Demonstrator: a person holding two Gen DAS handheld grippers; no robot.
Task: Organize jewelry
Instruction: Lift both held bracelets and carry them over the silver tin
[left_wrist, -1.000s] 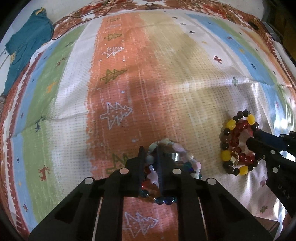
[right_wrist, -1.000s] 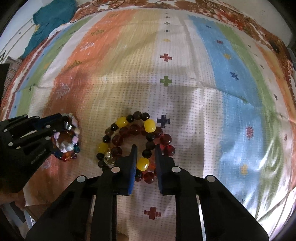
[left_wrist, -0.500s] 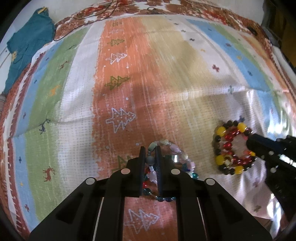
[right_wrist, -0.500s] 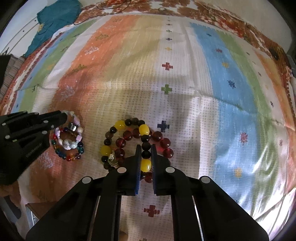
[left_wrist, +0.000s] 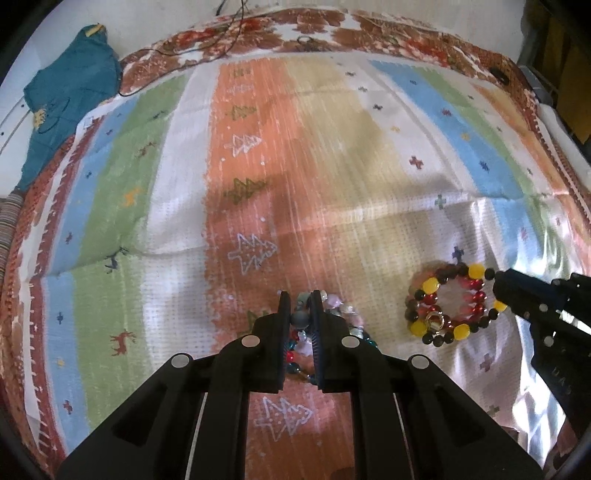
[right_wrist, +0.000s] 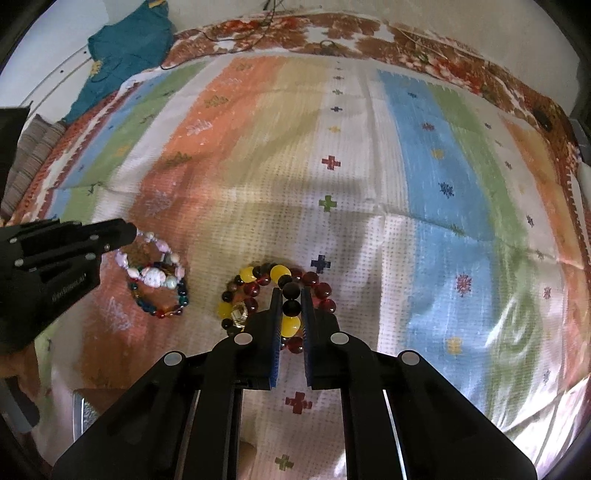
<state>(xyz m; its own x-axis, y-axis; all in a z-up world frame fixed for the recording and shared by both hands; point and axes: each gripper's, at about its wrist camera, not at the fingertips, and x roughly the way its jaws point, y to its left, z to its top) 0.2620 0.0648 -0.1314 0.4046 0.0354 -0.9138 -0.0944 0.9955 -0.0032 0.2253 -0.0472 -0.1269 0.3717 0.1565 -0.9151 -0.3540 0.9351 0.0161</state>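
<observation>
The left claw (left_wrist: 300, 308) was found clenched on a grey bead of the pastel pink, white and teal beaded bracelet (right_wrist: 155, 275); the right claw (right_wrist: 291, 306) was clenched on the dark beads of the yellow, black and red beaded bracelet (left_wrist: 452, 308). Both bracelets were seen on the striped woven bedspread (left_wrist: 332, 166), well apart. A slip was judged possible, since round beads were pinched at the tips; snagging on the coarse weave was also judged possible. A teal garment (left_wrist: 66, 99) was noted at the bed's far corner.
</observation>
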